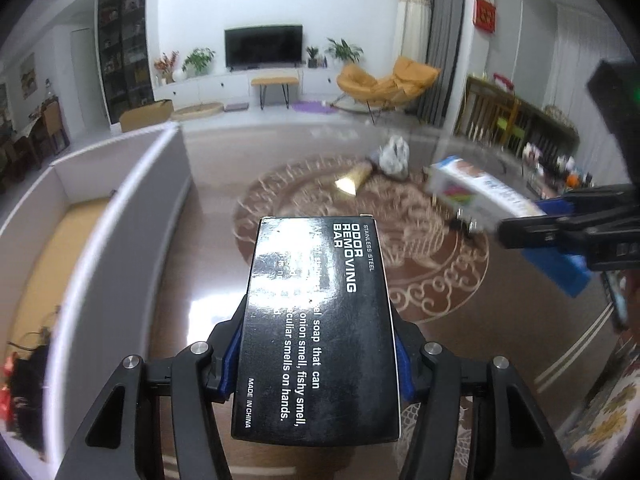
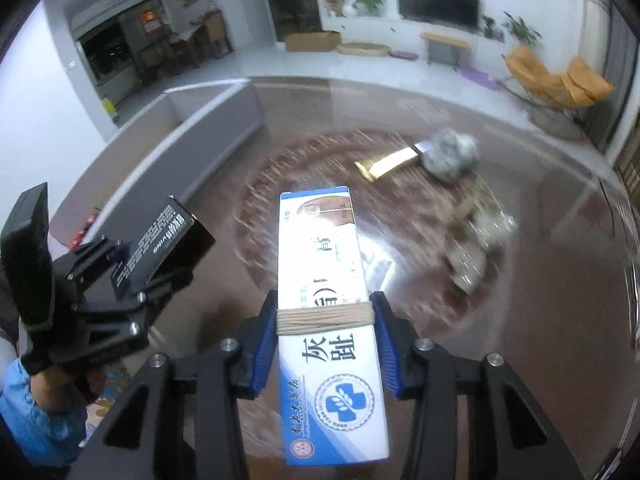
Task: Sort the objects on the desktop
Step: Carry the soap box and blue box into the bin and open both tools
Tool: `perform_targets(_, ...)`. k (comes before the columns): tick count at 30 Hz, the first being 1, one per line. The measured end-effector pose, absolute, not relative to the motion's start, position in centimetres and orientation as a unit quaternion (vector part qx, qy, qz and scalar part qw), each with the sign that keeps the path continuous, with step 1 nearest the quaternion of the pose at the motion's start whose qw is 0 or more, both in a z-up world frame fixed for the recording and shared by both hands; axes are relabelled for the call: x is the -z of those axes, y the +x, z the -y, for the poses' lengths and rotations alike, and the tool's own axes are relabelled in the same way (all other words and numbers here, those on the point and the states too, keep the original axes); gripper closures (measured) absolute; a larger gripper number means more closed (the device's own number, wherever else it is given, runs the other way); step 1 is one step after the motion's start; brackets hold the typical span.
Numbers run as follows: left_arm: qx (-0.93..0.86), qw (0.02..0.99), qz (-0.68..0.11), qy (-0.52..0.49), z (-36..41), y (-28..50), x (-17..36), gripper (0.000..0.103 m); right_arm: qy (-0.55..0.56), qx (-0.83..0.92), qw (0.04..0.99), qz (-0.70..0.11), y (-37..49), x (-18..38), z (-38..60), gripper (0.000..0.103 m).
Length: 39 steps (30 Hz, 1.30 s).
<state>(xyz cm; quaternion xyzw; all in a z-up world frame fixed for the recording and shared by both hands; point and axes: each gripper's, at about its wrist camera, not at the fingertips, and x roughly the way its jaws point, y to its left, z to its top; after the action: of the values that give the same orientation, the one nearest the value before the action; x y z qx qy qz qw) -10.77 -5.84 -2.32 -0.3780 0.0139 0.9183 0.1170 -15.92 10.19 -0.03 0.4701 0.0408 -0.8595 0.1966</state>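
Observation:
My left gripper [image 1: 316, 360] is shut on a black box [image 1: 316, 320] labelled "odor removing bar" and holds it above the glass table. It also shows at the left of the right wrist view [image 2: 160, 240]. My right gripper [image 2: 326, 344] is shut on a long white and blue medicine box [image 2: 328, 320] with a rubber band round it. That box shows in the left wrist view [image 1: 480, 194] at the right. A gold packet [image 2: 394, 162] and a grey crumpled bag [image 2: 450, 152] lie on the far part of the table.
A grey open storage box [image 1: 120, 208] stands at the table's left, also in the right wrist view [image 2: 216, 120]. Clear crumpled wrappers [image 2: 480, 240] lie at the right. The table is glass over a patterned rug [image 1: 420, 292].

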Motion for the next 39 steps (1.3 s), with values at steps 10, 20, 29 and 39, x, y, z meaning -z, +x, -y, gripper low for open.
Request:
perform_targets(10, -0.934, 0.019, 0.053, -0.354, 22.6, -7.9, -2.8, 0.045, 0.415, 0.847, 0.330, -0.018, -18.5, -6.4, 7.5, 0.058)
perform_targets(20, -0.881, -0.122, 0.071, -0.451, 37.2, -8.4, 2.9, 0.044, 0.460, 0.788, 0.407, -0.046, -17.3, -0.8, 25.0, 0.057)
perform_targets(29, -0.898, -0.143, 0.079, -0.408, 37.1, -6.7, 1.8, 0.005, 0.453, 0.802, 0.384, -0.066, -15.9, 1.4, 22.7, 0.018)
perform_targets(39, -0.934, -0.101, 0.063, -0.338, 29.5, -5.4, -3.6, 0.005, 0.361, 0.901, 0.233, -0.056, -13.4, 1.0, 3.6, 0.005)
